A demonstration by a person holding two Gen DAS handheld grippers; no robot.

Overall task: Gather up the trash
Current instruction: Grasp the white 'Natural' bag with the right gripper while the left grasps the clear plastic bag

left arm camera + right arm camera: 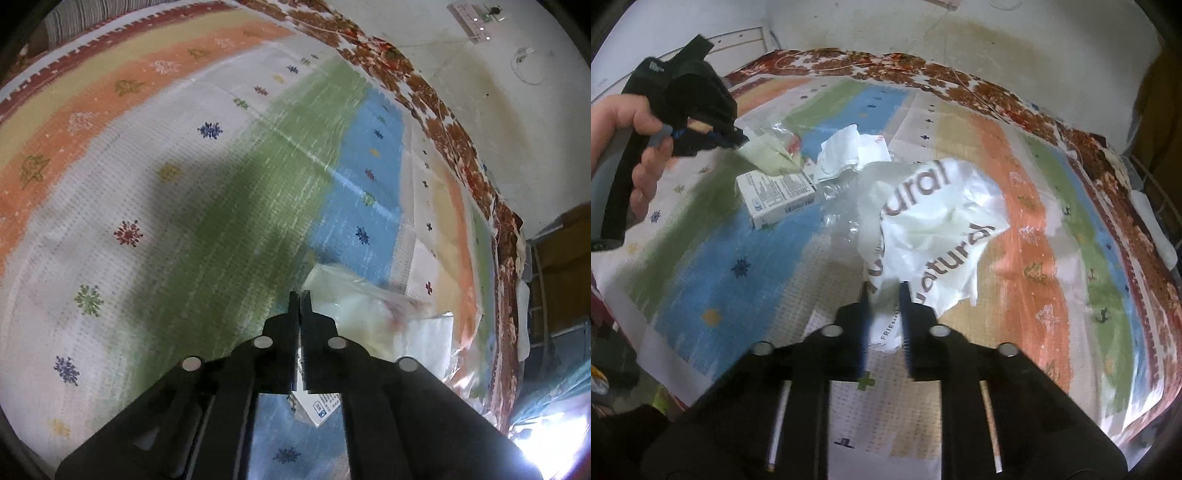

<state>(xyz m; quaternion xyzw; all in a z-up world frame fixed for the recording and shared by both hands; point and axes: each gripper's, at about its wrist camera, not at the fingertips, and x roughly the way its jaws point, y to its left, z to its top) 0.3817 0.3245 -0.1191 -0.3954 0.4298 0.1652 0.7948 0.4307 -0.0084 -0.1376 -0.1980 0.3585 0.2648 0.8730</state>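
In the right wrist view my right gripper [882, 291] is shut on a white plastic bag [934, 218] printed "natural", held above the striped bedspread [1015, 177]. My left gripper [740, 142], held in a hand at the upper left, is shut on a pale green wrapper [772, 157]. Under it lies a small white carton [779, 195], with crumpled white paper [846, 151] and clear plastic [838, 206] beside it. In the left wrist view the left gripper [300, 295] is shut with the pale wrapper [351, 306] at its tips; the carton [319, 404] shows below.
A brown floral blanket [960, 77] edges the bedspread along the stained wall [997, 33]. A power strip [471, 18] hangs on the wall. A metal bed frame [1156, 192] and clutter lie at the right edge; the bed's near edge drops off at the lower left.
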